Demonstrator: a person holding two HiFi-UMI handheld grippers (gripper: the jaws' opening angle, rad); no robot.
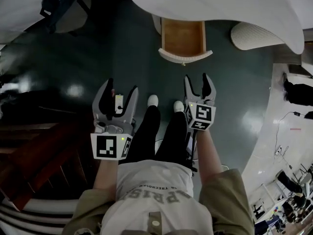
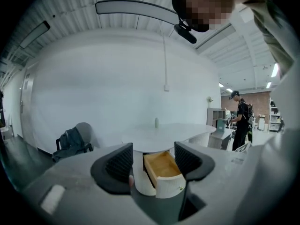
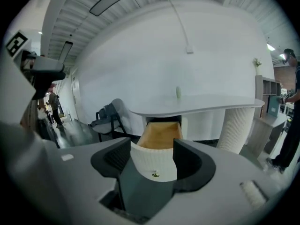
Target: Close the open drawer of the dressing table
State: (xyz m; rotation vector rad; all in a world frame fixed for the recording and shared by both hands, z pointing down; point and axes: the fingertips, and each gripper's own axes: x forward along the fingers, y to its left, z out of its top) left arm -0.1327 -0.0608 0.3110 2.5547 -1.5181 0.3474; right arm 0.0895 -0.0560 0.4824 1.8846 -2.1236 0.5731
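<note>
The drawer stands pulled out from under the white top of the bench, straight ahead of the person's white shoes on the dark floor. It is an open box of pale wood, and its bottom shows bare in all three views. Its front is white, ribbed and curved outward, with a small brass knob low in the middle.

On the bench top a small pale bottle stands upright, back from the edge above the drawer. A ribbed white leg carries the top to the right of the drawer.

The left hand-held gripper is spread, with nothing between its jaws; in its own view the drawer shows past the gap, seen from its left side. The right hand-held gripper is likewise spread and holds nothing; its view looks squarely at the drawer front and the knob. In the head view both grippers are short of the drawer, not touching it, the right one nearer in line with it.

A chair with a dark bag stands by the wall left of the bench.
</note>
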